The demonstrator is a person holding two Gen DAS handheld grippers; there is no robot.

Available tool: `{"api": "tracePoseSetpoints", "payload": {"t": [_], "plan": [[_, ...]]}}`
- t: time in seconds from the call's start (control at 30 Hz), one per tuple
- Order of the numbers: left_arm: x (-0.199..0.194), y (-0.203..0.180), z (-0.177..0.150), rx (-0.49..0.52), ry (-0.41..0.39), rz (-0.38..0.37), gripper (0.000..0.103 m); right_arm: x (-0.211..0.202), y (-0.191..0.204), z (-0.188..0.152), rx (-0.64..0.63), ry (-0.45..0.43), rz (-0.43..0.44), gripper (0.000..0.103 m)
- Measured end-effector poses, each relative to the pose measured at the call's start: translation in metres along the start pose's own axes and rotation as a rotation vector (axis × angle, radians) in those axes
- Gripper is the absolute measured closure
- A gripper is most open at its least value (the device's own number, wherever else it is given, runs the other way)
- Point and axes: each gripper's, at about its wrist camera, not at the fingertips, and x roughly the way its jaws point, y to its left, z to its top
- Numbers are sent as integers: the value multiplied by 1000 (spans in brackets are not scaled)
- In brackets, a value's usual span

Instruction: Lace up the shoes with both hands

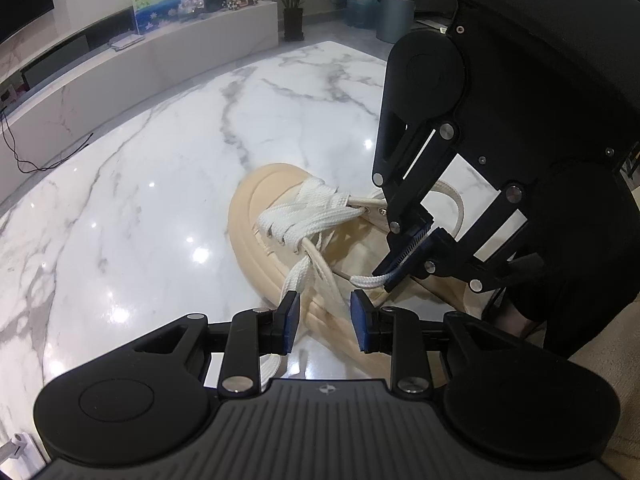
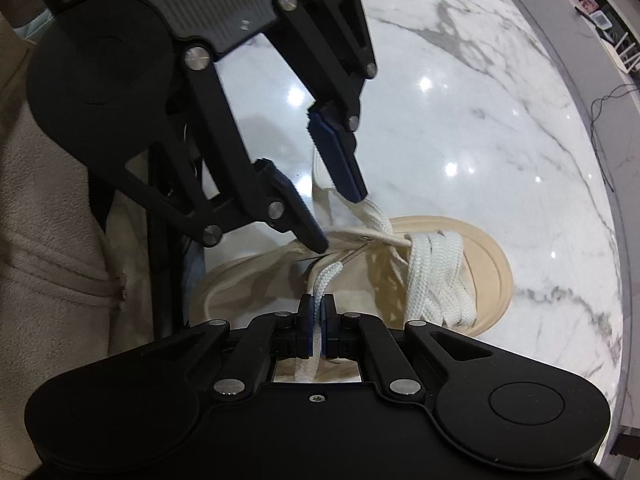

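Under both sets of jaws, on the marble table (image 1: 168,152), lies the cream shoe (image 1: 256,200), toe pointing away from the person. Lower rows of eyelets nearest the toe are already crossed with the flat white lace (image 2: 432,276); several bands lie over the tongue there. Rows toward the ankle opening look unlaced, as far as can be seen.

Right gripper (image 2: 317,320): jaws closed tight on one lace end, which runs between the pads and out toward an eyelet (image 2: 363,236) on the upper edge; the stiff tip sits just at that eyelet, apparently about to go in or only just through, cannot tell which.

Left gripper (image 1: 325,322): jaws partly open, nothing pinched. Other free strand (image 1: 298,276) passes just beside its left pad.

Judgement: roughly half done. Left: thread this end, do the remaining upper rows, tighten, tie.
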Motion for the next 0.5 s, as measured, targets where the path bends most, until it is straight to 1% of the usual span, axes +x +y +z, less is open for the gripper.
{"api": "tracePoseSetpoints", "payload": {"t": [0.17, 0.5], "plan": [[0, 2, -1, -6, 3, 1, 74, 0, -1, 3, -7, -13, 22, 101], [0, 1, 1, -4, 4, 3, 73, 0, -5, 8, -16, -21, 25, 101]]}}
